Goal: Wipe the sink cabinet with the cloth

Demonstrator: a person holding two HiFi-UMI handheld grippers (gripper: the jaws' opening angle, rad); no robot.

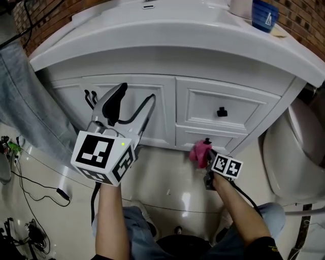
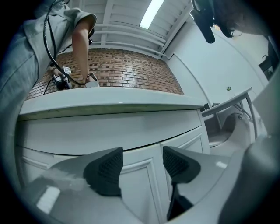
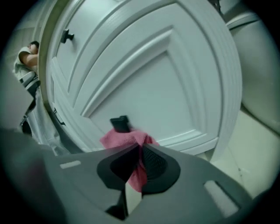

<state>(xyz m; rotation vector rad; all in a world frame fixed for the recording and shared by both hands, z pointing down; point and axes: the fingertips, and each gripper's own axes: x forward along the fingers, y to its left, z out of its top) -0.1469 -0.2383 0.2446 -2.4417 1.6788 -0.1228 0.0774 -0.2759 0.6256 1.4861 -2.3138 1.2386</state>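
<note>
The white sink cabinet (image 1: 152,109) stands under a curved white counter (image 1: 167,35). My right gripper (image 1: 205,156) is shut on a pink cloth (image 1: 199,151) and holds it against the lower drawer front (image 3: 144,96), just below that drawer's black knob (image 3: 119,123). The cloth (image 3: 127,141) bunches between the right jaws. My left gripper (image 1: 133,104) hovers open in front of the left cabinet door (image 2: 131,183), with nothing between its black pads (image 2: 105,170).
The upper drawer carries a black knob (image 1: 222,112). A blue cup (image 1: 264,14) sits on the counter's right end. A white toilet (image 1: 297,147) stands right of the cabinet. Cables (image 1: 30,193) lie on the glossy floor at left. A brick wall (image 2: 113,72) backs the counter.
</note>
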